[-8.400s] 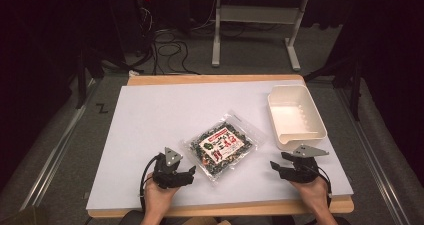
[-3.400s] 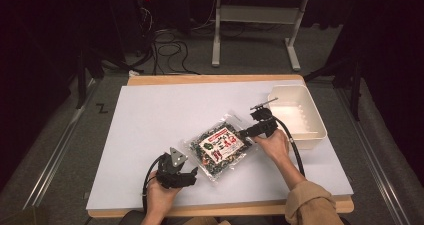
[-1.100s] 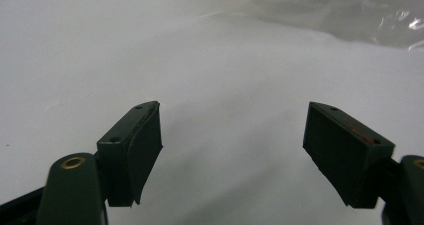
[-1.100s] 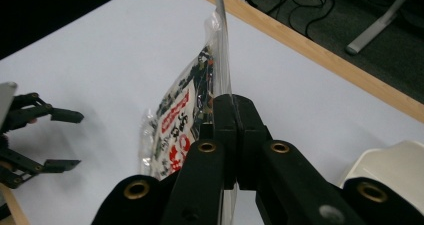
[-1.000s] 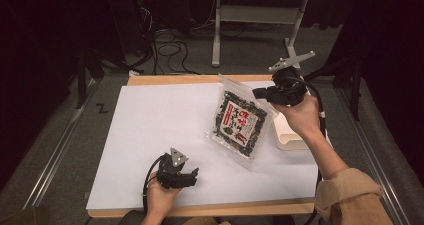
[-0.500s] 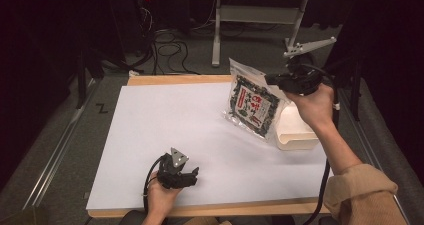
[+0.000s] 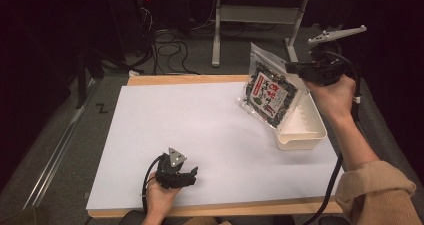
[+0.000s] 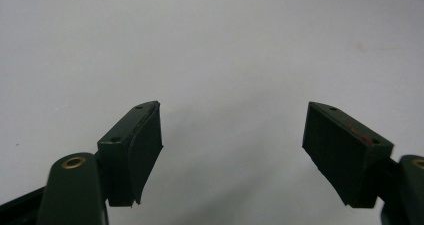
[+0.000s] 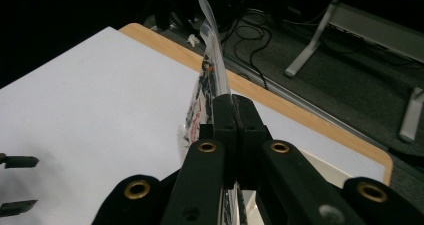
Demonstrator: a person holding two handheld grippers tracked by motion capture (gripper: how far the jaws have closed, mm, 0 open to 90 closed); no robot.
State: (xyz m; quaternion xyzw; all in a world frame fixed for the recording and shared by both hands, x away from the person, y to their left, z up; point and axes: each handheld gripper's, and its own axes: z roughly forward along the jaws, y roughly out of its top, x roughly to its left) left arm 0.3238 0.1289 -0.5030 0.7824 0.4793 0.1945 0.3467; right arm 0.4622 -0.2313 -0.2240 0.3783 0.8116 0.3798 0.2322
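Observation:
A clear snack bag (image 7: 269,91) with a dark, red-and-white label hangs tilted in the air at the table's far right, over the left rim of a white tray (image 7: 305,133). My right gripper (image 7: 295,68) is shut on the bag's upper right edge. In the right gripper view the bag (image 9: 207,80) shows edge-on, pinched between the closed jaws of the right gripper (image 9: 232,107). My left gripper (image 7: 191,174) rests near the table's front edge, left of centre. Its jaws stand open over bare white surface, with the left gripper (image 8: 232,127) holding nothing.
The white sheet (image 7: 200,130) covers most of the wooden table. The tray lies at the right side, its long axis running away from me. Beyond the far edge are cables (image 7: 170,40) on the floor and a white metal frame leg (image 7: 217,35). The surroundings are dark.
My right gripper lifted the bag off the table's middle and carried it up and to the right, above the tray's edge. The left gripper has stayed where it was.

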